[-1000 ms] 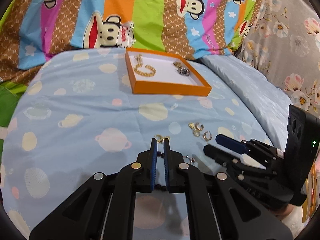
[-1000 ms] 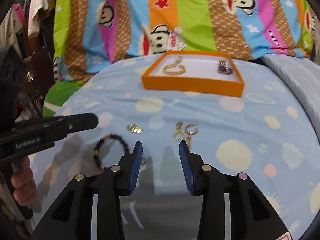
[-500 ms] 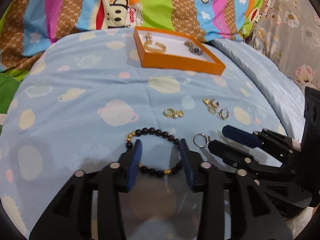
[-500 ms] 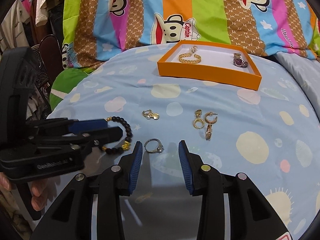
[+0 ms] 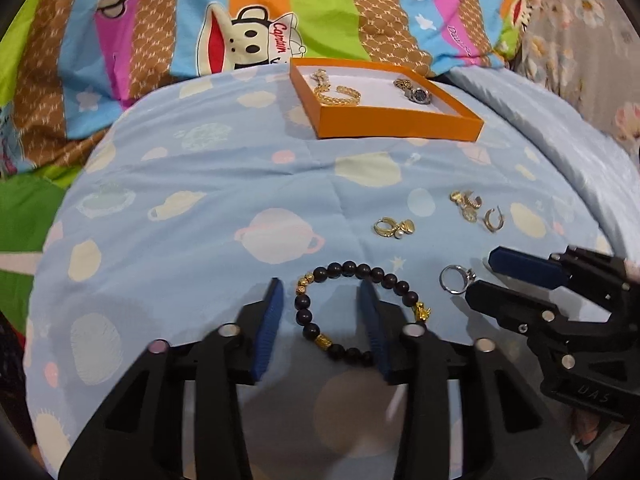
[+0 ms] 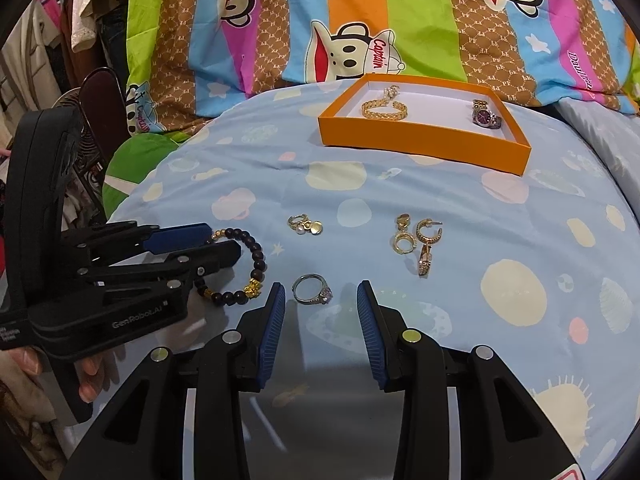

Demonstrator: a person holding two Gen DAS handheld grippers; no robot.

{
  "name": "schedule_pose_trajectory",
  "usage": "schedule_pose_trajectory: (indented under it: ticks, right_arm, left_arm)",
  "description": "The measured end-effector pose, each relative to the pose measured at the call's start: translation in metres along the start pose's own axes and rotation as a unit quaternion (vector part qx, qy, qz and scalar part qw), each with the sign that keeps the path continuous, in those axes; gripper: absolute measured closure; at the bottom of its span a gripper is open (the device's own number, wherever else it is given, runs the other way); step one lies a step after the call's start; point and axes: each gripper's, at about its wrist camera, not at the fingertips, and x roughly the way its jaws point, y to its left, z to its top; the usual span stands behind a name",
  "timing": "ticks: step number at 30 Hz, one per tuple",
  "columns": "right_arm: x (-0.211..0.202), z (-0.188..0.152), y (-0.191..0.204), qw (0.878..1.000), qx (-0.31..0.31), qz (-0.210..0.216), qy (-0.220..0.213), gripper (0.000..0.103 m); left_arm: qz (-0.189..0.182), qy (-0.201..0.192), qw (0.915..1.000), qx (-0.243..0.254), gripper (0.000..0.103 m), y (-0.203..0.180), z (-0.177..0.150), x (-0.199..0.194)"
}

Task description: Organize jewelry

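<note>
A dark beaded bracelet (image 5: 352,312) with gold beads lies on the blue bedspread. My left gripper (image 5: 322,292) is open, its two fingers either side of the bracelet's left part, touching nothing. In the right wrist view the bracelet (image 6: 250,270) lies partly under that gripper (image 6: 218,242). A silver ring (image 6: 313,294) with a stone lies just ahead of my open right gripper (image 6: 321,294); it also shows in the left wrist view (image 5: 456,278). Gold earrings (image 6: 418,242) and a small gold pair (image 6: 305,225) lie further out. An orange tray (image 6: 424,142) at the back holds a gold bracelet (image 6: 385,109) and a watch (image 6: 485,116).
A striped monkey-print quilt (image 6: 360,20) rises behind the tray. The bed's left edge drops to clothes and a fan (image 6: 68,100). A grey floral fabric (image 5: 580,12) lies at the far right. A hand (image 6: 28,364) holds the left gripper.
My left gripper opened from shut and pulled back, letting the beaded bracelet lie flat on the bed. My right gripper drew back slightly; the ring now lies just ahead of its fingertips.
</note>
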Motion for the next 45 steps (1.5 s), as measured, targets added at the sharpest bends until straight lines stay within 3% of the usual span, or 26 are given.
schedule_pose_trajectory:
  ticks: [3, 7, 14, 18, 32, 45]
  right_arm:
    - [0.003, 0.001, 0.001, 1.000, -0.006, 0.000, 0.007, 0.067]
    - [0.006, 0.001, 0.003, 1.000, -0.012, -0.001, 0.015, 0.066]
    - [0.013, 0.006, 0.011, 0.999, -0.031, -0.013, 0.023, 0.066]
    - [0.016, 0.008, 0.009, 0.999, -0.027, -0.023, 0.024, 0.082]
    - [0.003, 0.010, 0.002, 1.000, 0.005, -0.025, 0.002, 0.083]
    - [-0.042, 0.064, -0.046, 0.995, 0.044, -0.067, -0.065, 0.083]
  left_arm:
    - [-0.011, 0.000, 0.9999, 0.004, 0.096, 0.000, 0.000, 0.000]
    - [-0.035, -0.002, 0.9994, 0.004, 0.096, 0.000, 0.000, -0.005]
    - [-0.044, -0.013, 0.9989, -0.011, 0.096, 0.010, 0.004, -0.019]
    - [-0.036, -0.015, 0.9991, -0.016, 0.096, 0.018, 0.002, -0.022]
    - [-0.047, -0.020, 0.9985, -0.018, 0.096, 0.019, 0.006, -0.027]
    - [-0.063, -0.090, 0.9939, 0.015, 0.096, 0.004, 0.074, -0.063]
